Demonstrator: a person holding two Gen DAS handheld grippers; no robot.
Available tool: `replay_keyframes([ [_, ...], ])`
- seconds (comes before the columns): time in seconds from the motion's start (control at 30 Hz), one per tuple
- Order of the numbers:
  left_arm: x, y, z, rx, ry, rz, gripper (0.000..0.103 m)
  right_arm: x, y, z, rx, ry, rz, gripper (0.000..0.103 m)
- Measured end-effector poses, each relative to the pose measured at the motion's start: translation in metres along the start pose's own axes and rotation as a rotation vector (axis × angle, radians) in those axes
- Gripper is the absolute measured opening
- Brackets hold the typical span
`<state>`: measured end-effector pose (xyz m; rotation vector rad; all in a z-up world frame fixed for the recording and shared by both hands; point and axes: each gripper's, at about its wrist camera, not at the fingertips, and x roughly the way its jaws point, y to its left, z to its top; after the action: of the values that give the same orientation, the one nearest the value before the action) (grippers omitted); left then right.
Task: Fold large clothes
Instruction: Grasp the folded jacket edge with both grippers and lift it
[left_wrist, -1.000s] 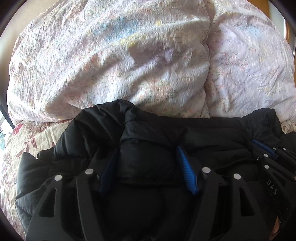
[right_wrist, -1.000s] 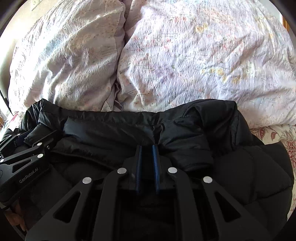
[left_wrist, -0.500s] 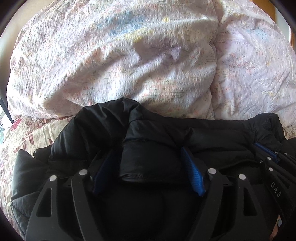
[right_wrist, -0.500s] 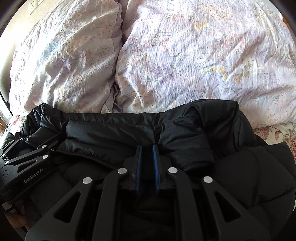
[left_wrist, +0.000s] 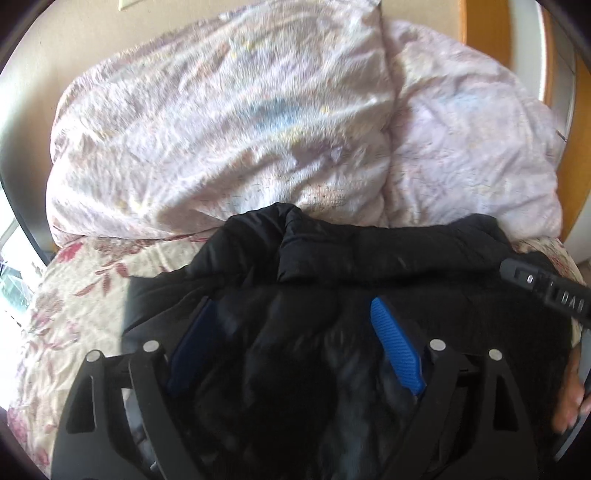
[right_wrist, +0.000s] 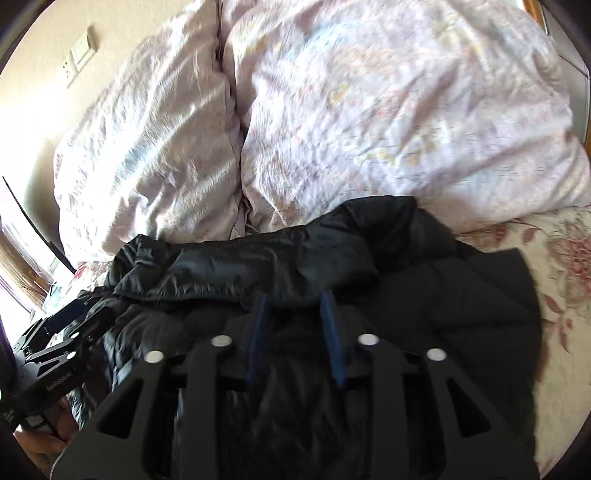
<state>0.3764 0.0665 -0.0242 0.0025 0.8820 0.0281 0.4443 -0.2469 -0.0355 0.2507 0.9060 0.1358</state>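
A black puffer jacket (left_wrist: 369, 295) lies on a bed covered by a floral sheet (left_wrist: 74, 295), its rolled top edge pressed against a big heap of pale crumpled duvet (left_wrist: 240, 129) that fills the far half of both wrist views and blocks the way forward. A beige wall with a light switch plate (right_wrist: 79, 55) stands behind the bedding, and a strip of wooden frame (left_wrist: 480, 26) shows at the upper right of the left wrist view. The left gripper (left_wrist: 291, 325) is spread wide, its blue pads flanking a dark bulge of jacket without clamping it; whether the pads touch the cloth I cannot tell. The right gripper (right_wrist: 295, 317) has its two blue pads parted by a moderate gap, jacket fabric lying between and under them, nothing visibly pinched. Each gripper appears at the other's side: the right one at the right edge of the left view, the left one at the lower left of the right view, both close over the jacket. Bare sheet is exposed left of the jacket in the left view and right of it in the right view, so there is room at both sides, while the duvet closes off the far edge.
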Motion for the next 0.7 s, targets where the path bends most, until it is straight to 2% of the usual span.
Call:
replay_keyframes([
  [0.07, -0.031, 0.008, -0.013, 0.015, 0.004, -0.04, 0.09, -0.025, -0.004, -0.011, -0.026, 0.024, 0.023, 0.065],
  [0.23, -0.116, 0.038, -0.072, 0.058, 0.008, -0.079, 0.096, -0.096, -0.025, -0.058, -0.071, 0.098, 0.098, 0.077],
  [0.3, -0.142, 0.049, -0.096, 0.073, 0.014, -0.065, 0.097, -0.126, -0.039, -0.085, -0.073, 0.122, 0.112, 0.078],
  [0.43, -0.179, 0.075, -0.144, 0.06, 0.08, -0.078, 0.097, -0.166, -0.069, -0.129, -0.018, 0.162, 0.11, 0.081],
  [0.57, -0.197, 0.098, -0.183, 0.03, 0.158, -0.08, 0.097, -0.19, -0.104, -0.171, 0.077, 0.224, 0.077, 0.081],
  [0.63, -0.203, 0.109, -0.2, 0.002, 0.189, -0.109, 0.097, -0.201, -0.119, -0.189, 0.121, 0.246, 0.076, 0.081],
  [0.7, -0.213, 0.12, -0.216, -0.046, 0.206, -0.174, 0.097, -0.213, -0.133, -0.209, 0.161, 0.267, 0.085, 0.083],
])
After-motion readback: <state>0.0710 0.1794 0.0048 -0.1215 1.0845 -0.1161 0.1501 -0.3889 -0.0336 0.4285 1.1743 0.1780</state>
